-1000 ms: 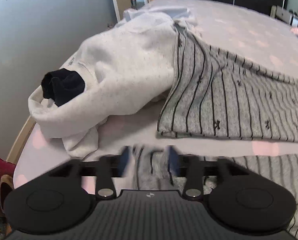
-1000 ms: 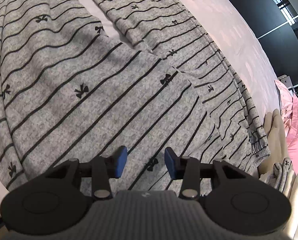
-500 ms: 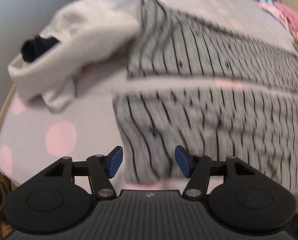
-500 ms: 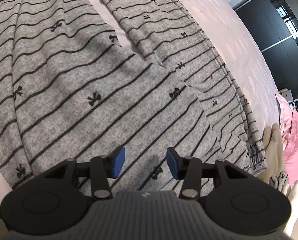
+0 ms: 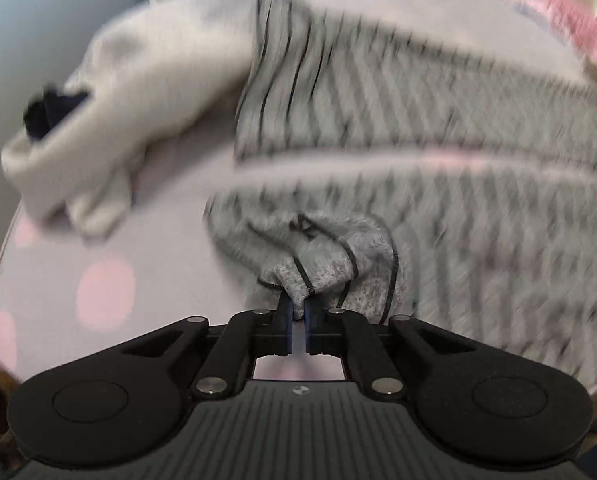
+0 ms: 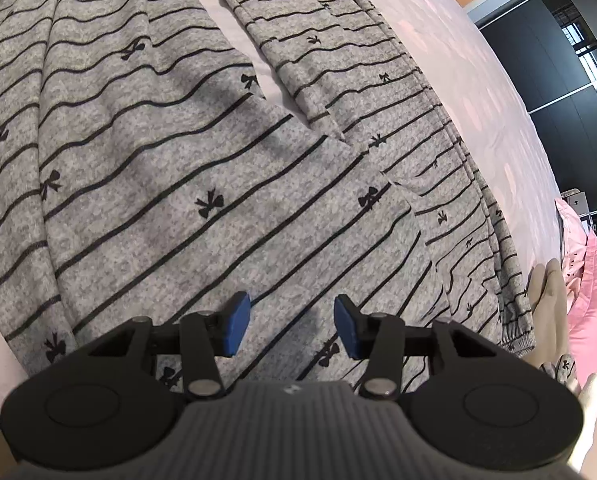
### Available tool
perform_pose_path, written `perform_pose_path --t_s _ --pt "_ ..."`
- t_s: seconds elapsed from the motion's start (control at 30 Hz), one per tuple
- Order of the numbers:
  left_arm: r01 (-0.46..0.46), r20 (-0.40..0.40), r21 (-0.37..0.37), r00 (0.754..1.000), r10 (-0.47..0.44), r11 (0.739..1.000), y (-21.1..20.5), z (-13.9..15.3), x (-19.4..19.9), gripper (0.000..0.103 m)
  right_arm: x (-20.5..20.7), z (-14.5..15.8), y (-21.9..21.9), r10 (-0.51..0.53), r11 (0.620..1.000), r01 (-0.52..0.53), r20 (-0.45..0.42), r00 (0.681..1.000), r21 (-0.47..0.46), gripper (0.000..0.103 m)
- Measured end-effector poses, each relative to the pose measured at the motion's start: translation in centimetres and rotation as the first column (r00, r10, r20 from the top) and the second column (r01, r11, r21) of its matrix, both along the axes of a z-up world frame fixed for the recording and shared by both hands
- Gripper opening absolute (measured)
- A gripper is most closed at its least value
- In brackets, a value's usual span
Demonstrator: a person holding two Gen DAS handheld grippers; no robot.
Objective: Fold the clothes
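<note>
My left gripper (image 5: 297, 312) has just snapped closed, its blue pads pinching a bunched fold at the hem of one leg of the grey striped trousers (image 5: 418, 128), which lie on the pale sheet with pink dots (image 5: 106, 292). In this blurred left view the two legs run side by side from the left towards the right edge, the long axis across the picture, with a strip of sheet between them. A cream sweatshirt (image 5: 150, 80) lies at the far left, overlapping the far leg's end. In the right view, my right gripper (image 6: 291, 326) hovers half open with nothing between its pads, just above the trousers (image 6: 218, 168) near the waistband. The legs stretch away to the upper left. A pink garment (image 6: 590, 300) lies at the right edge.
</note>
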State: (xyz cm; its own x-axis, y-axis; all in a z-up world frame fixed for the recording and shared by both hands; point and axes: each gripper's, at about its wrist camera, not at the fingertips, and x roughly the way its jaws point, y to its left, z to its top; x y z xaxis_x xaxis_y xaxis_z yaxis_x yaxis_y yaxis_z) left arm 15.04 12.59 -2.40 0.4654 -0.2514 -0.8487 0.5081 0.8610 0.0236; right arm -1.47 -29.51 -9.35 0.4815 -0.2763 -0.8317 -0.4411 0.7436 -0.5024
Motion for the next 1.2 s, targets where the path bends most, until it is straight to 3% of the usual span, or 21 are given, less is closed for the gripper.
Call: perform_pose_path --t_s 0.13,0.33,0.53,0.63,0.73,0.87,0.9,1.07,1.1,1.13,1.17,1.2 --pt "0.057 0.075 -0.057 0.996 -0.053 0.997 -3.5 2.2 0.6 0.003 -0.2 -0.1 0.2 0.006 1.0 -0.006 0.0 1.0 -0.005 0.05" --pt "0.124 0.088 -0.079 0.989 -0.117 0.989 -9.2 1.8 2.0 0.004 -0.6 -0.1 0.4 0.013 1.0 -0.013 0.008 1.0 -0.015 0.05" --pt "0.069 0.148 -0.056 0.987 -0.06 0.996 -12.2 2.3 2.5 0.011 -1.1 -0.1 0.8 0.037 0.999 -0.036 0.013 0.999 -0.03 0.05" --pt "0.022 0.111 -0.082 0.994 -0.013 0.996 -11.1 3.0 3.0 0.013 -1.2 0.0 0.5 0.036 0.999 -0.036 0.015 0.999 -0.024 0.052" --pt "-0.002 0.057 -0.086 0.998 0.007 0.996 -10.5 2.4 3.1 0.019 -1.4 0.0 0.3 0.038 0.999 -0.038 0.016 0.999 -0.023 0.052" --pt "0.047 0.04 -0.016 0.998 -0.046 0.999 -12.4 0.8 2.5 0.049 -1.5 -0.1 0.6 0.06 0.997 -0.059 0.014 0.998 -0.041 0.052" --pt "0.054 0.043 0.024 0.998 -0.055 0.998 -13.2 0.2 2.4 0.05 -1.6 -0.1 0.7 0.064 0.997 -0.063 0.015 0.998 -0.042 0.052" --pt "0.036 -0.013 0.19 0.999 -0.034 0.981 -15.8 -3.3 3.4 0.048 -1.5 0.1 0.6 0.058 0.998 -0.057 0.019 0.998 -0.033 0.052" --pt "0.026 -0.019 0.213 1.0 -0.022 0.977 -15.9 -3.7 3.7 0.029 -1.6 0.1 0.6 0.059 0.998 -0.058 0.02 0.998 -0.033 0.052" --pt "0.016 -0.022 0.234 1.0 -0.011 0.972 -15.9 -4.1 4.0 0.02 -1.6 0.1 0.7 0.061 0.998 -0.06 0.021 0.998 -0.033 0.052" --pt "0.006 -0.026 0.254 1.0 0.001 0.967 -15.9 -4.5 4.3 0.004 -1.7 0.1 0.8 0.061 0.998 -0.06 0.021 0.998 -0.033 0.052" --pt "0.0 -0.031 0.246 0.999 0.008 0.969 -15.7 -4.3 4.4 0.004 -1.7 0.1 1.0 0.061 0.998 -0.06 0.02 0.998 -0.033 0.053"
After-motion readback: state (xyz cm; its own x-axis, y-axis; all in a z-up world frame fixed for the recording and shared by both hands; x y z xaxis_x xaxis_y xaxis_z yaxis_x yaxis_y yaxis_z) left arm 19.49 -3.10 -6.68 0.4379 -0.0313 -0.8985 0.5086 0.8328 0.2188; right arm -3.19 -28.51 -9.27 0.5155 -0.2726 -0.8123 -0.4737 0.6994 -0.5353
